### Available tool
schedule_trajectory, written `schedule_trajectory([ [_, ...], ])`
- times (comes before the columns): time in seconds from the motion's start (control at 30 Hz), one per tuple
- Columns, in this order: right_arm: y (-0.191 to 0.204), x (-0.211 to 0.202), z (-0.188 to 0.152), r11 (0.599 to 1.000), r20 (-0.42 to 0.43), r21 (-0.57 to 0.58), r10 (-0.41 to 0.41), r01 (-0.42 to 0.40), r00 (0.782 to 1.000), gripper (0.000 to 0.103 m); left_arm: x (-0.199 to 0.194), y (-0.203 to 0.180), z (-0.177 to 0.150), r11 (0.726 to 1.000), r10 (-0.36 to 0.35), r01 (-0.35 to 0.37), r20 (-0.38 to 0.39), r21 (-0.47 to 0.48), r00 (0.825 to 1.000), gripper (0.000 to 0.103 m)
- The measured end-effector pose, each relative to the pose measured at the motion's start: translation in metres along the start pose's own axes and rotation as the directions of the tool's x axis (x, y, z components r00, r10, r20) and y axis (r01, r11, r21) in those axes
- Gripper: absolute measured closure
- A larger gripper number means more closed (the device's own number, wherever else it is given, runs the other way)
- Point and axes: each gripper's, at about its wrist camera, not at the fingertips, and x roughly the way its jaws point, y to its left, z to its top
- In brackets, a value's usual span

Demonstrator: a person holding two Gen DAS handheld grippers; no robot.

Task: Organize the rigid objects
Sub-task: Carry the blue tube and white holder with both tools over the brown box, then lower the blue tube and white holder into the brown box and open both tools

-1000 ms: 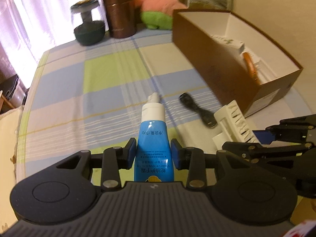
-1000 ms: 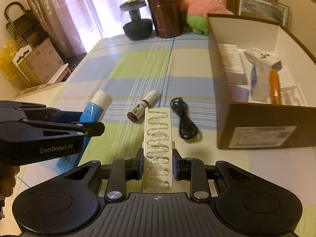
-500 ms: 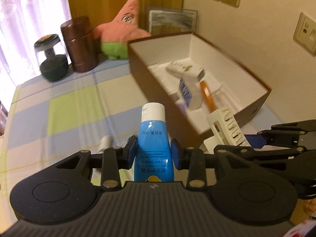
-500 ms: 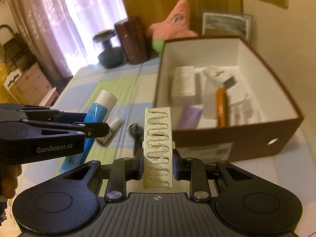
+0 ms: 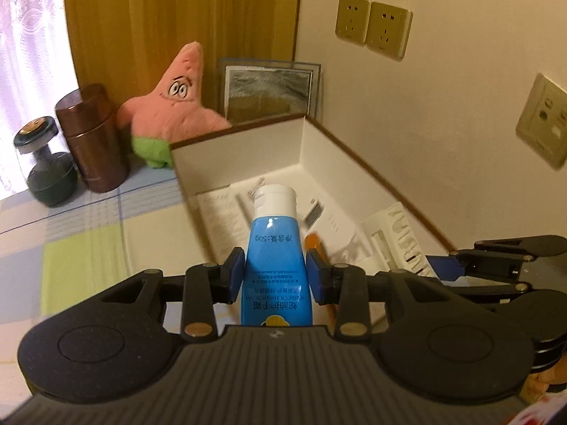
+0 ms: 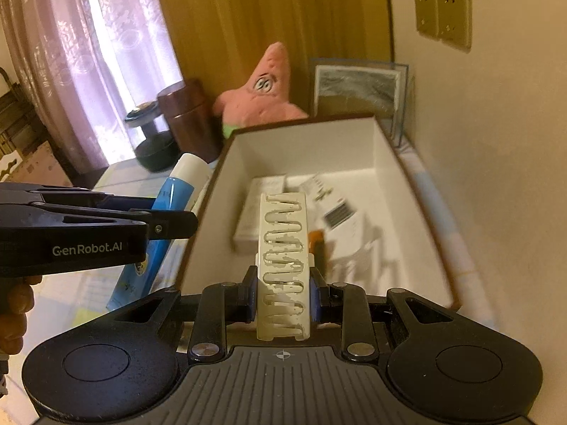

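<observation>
My left gripper (image 5: 275, 276) is shut on a blue hand-cream tube (image 5: 274, 255) with a white cap, held above the near left wall of the brown cardboard box (image 5: 234, 145). My right gripper (image 6: 282, 295) is shut on a cream plastic rack with wavy slots (image 6: 283, 262), held over the inside of the box (image 6: 386, 148). The tube (image 6: 166, 205) and left gripper (image 6: 170, 221) show at the left in the right wrist view. The rack (image 5: 404, 233) shows at the right in the left wrist view. Inside the box lie white cartons (image 6: 262, 209) and an orange item (image 6: 316, 244).
Behind the box stand a pink starfish plush (image 5: 177, 106), a brown canister (image 5: 94, 138), a black dumbbell (image 5: 46, 166) and a framed picture (image 5: 269, 88). The wall with sockets (image 5: 372, 26) runs close along the right. The checked tablecloth (image 5: 85, 248) lies to the left.
Both grippers have lifted and moved forward and right from the tablecloth to the box, carrying the tube and the rack. The loose items on the cloth have dropped out of view.
</observation>
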Motion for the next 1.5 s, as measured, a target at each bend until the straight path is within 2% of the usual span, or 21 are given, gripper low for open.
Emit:
schedule_trajectory([
  [0.3, -0.037, 0.020, 0.020, 0.998, -0.021, -0.032, -0.063, 0.062, 0.998, 0.079, 0.043, -0.013, 0.025, 1.000, 0.015, -0.016, -0.030, -0.019, 0.999, 0.070],
  [0.67, -0.064, 0.053, 0.020, 0.996, -0.105, -0.052, -0.079, 0.074, 0.991, 0.078, 0.098, -0.016, 0.009, 0.999, 0.020, -0.028, -0.177, -0.042, 0.984, 0.070],
  [0.83, -0.068, 0.060, 0.021, 0.996, -0.125, -0.064, -0.072, 0.065, 0.989, 0.079, 0.111, -0.017, 0.005, 0.999, 0.016, -0.025, -0.210, -0.040, 0.978, 0.070],
  [1.0, -0.069, 0.065, 0.023, 0.996, -0.145, -0.075, -0.068, 0.057, 0.987, 0.078, 0.118, -0.022, 0.002, 1.000, 0.003, -0.010, -0.239, -0.027, 0.971, 0.071],
  [1.2, -0.072, 0.068, 0.024, 0.995, -0.171, -0.083, -0.069, 0.055, 0.983, 0.078, 0.116, -0.025, 0.001, 1.000, 0.002, -0.003, -0.244, -0.004, 0.970, 0.063],
  [1.5, -0.074, 0.074, 0.025, 0.994, -0.192, -0.099, -0.071, 0.052, 0.979, 0.078, 0.117, -0.019, 0.001, 1.000, 0.008, -0.011, -0.258, -0.008, 0.966, 0.063],
])
